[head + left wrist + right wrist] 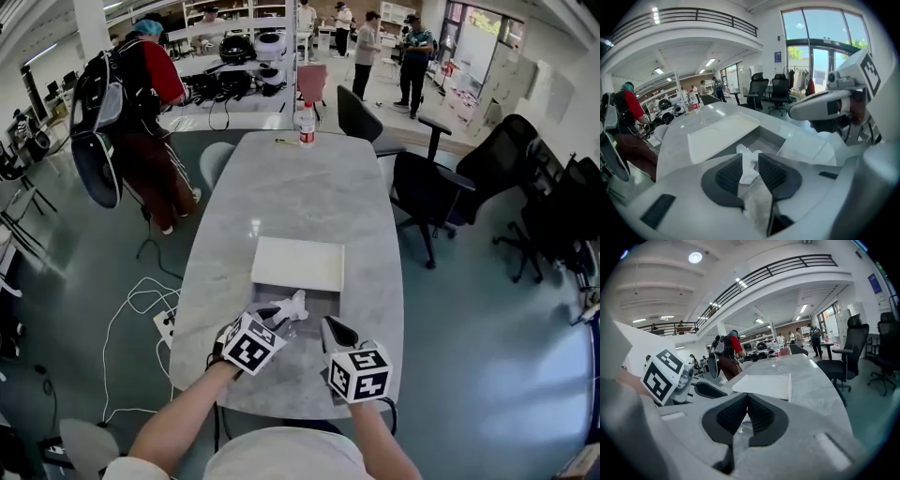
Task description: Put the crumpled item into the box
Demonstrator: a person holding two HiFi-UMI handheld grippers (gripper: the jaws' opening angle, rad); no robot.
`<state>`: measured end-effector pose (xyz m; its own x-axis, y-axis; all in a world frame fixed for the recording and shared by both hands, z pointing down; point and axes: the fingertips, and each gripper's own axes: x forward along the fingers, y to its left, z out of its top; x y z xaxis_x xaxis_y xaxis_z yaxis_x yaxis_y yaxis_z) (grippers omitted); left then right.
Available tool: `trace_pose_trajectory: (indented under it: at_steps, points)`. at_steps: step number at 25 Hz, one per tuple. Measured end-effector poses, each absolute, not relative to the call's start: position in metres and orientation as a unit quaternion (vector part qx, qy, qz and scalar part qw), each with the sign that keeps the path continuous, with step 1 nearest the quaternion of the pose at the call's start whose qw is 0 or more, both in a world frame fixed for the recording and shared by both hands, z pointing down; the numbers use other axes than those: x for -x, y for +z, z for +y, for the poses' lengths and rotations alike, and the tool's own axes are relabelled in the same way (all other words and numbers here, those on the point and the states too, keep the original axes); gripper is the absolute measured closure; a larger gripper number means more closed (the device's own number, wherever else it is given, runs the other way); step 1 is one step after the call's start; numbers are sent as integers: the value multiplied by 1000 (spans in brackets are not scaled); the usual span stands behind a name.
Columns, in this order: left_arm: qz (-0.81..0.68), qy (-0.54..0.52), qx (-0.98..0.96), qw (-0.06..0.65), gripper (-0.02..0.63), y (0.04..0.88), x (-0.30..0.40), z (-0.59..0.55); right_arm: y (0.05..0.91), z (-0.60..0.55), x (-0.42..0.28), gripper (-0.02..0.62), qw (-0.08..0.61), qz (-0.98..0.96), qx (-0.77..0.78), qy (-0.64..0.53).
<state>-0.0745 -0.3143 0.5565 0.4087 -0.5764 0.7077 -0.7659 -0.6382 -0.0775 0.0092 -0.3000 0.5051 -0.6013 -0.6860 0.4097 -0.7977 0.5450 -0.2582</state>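
A crumpled white tissue (pixel 292 305) hangs over the near edge of a shallow grey box (pixel 323 302), whose white lid (pixel 298 264) lies open behind it. My left gripper (pixel 277 320) is shut on the tissue. In the left gripper view the tissue (pixel 746 153) sticks out between the dark ribbed pads (pixel 729 175) of that gripper (pixel 750 162), with the box (pixel 768 139) and its lid (pixel 719 133) just ahead. My right gripper (pixel 329 327) hovers beside the box's near right corner. Its jaws meet at the tips in the right gripper view (pixel 746 398), with nothing held.
The grey marble table (pixel 300 187) carries a water bottle (pixel 306 125) at its far end. Black office chairs (pixel 427 192) stand to the right. A person with a backpack (pixel 141 112) stands at the far left. White cables and a power strip (pixel 165 324) lie on the floor at left.
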Motion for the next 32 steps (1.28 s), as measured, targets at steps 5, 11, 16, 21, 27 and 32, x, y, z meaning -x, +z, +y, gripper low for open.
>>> trace_pose_trajectory:
  at_steps: [5,11,16,21,27,32]
  points:
    - [-435,281,-842,152,508,527,84,-291,488,-281,-3,591,131,-872,-428,196]
    - [-469,213,-842,157,525,496,103,-262,470,-254,12,591,127,-878,-426,177]
    - [-487,172,-841,161,555,482,110,-237,458,-227,18,591,122,-880,-428,166]
    - [-488,133,-848,160,574,468,106,-211,449,-199,20,591,119,-880,-432,158]
    - [-495,116,-846,158,581,466,106,-180,446,-167,22,591,110,-883,-430,153]
    - [-501,106,-844,159,583,465,109,-158,446,-148,27,591,111,-884,-430,146]
